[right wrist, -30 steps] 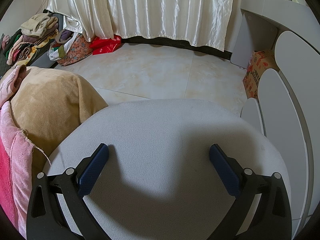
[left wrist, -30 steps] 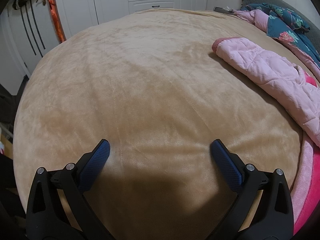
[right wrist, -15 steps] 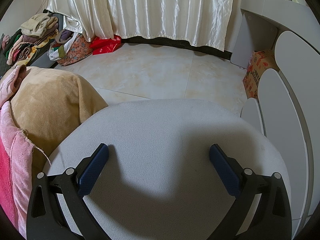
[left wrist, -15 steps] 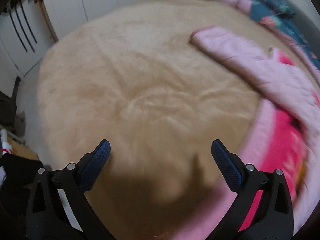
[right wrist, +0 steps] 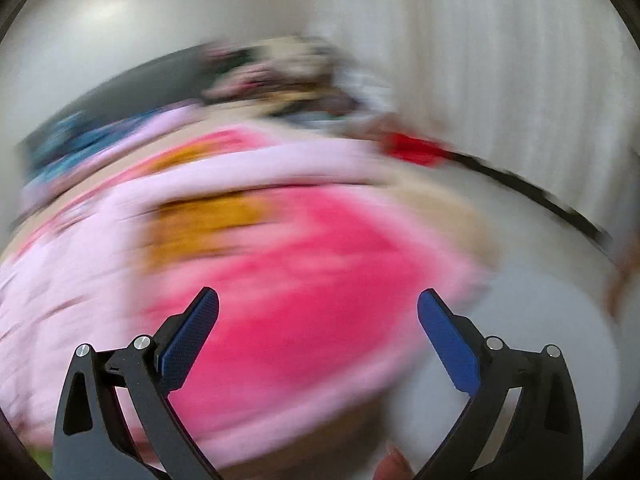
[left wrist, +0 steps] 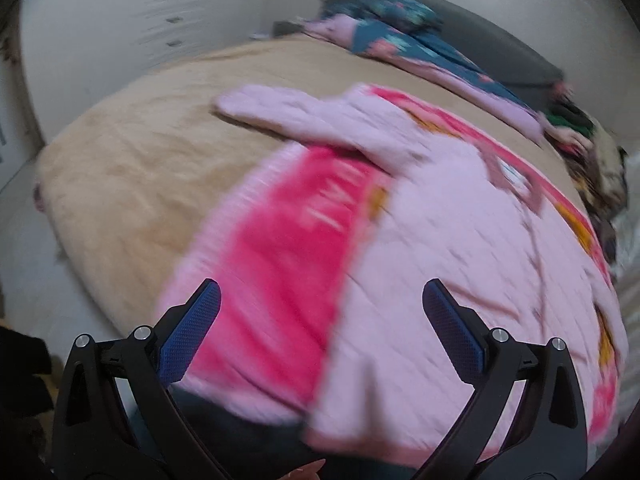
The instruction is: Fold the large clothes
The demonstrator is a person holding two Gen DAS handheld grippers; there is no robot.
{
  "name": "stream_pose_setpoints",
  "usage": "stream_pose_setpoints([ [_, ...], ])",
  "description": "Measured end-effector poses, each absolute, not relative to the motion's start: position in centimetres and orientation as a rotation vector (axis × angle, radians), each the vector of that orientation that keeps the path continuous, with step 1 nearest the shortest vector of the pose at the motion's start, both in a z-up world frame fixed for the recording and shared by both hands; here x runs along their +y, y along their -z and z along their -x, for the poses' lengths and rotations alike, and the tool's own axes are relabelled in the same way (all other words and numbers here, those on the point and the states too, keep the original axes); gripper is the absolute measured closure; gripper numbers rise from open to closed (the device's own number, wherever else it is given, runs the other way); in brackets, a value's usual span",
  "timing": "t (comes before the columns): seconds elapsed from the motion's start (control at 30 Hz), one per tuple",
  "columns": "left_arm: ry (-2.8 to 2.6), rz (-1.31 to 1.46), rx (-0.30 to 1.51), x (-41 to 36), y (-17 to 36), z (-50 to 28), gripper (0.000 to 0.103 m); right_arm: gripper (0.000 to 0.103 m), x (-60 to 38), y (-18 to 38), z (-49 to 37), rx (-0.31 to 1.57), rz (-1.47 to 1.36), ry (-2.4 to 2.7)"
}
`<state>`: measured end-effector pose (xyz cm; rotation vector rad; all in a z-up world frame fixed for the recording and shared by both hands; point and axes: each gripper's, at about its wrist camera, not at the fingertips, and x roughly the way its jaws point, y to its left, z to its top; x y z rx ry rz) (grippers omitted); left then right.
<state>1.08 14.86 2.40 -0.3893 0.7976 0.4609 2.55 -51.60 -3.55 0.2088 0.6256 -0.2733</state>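
Note:
A large pale-pink quilted garment (left wrist: 460, 232) lies spread on the bed over a bright pink blanket (left wrist: 292, 248), one sleeve (left wrist: 272, 108) reaching to the far left. My left gripper (left wrist: 322, 300) hangs open above the blanket's near edge, nothing between its blue pads. In the blurred right wrist view the same pink garment (right wrist: 80, 264) and pink blanket (right wrist: 304, 280) fill the middle, with an orange patch (right wrist: 204, 224) on the blanket. My right gripper (right wrist: 318, 304) is open above the blanket and holds nothing.
A tan plush cover (left wrist: 132, 160) covers the bed's left half. Teal floral bedding (left wrist: 404, 40) and a pile of clothes (left wrist: 592, 152) lie along the far side by a dark headboard (left wrist: 480, 40). White cupboards (left wrist: 132, 12) stand behind. A white curtain (right wrist: 500, 80) and grey surface (right wrist: 532, 320) sit at right.
Both grippers have swung towards the pink garment and blanket; the left view turned right off the bare tan cover, the right view turned left off the grey surface. Both stay open.

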Motion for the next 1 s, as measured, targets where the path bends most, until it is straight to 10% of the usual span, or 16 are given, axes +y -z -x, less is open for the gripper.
stream_pose_setpoints([
  [0.27, -0.215, 0.291, 0.892, 5.1, 0.3, 0.3, 0.008, 0.004, -32.2, -0.4, -1.2, 0.642, -0.061, -0.090],
  [1.0, -0.098, 0.212, 0.871, 0.6, -1.1, 2.2, 0.008, 0.004, -25.3, 0.6, 2.5, 0.709, 0.046, -0.237],
])
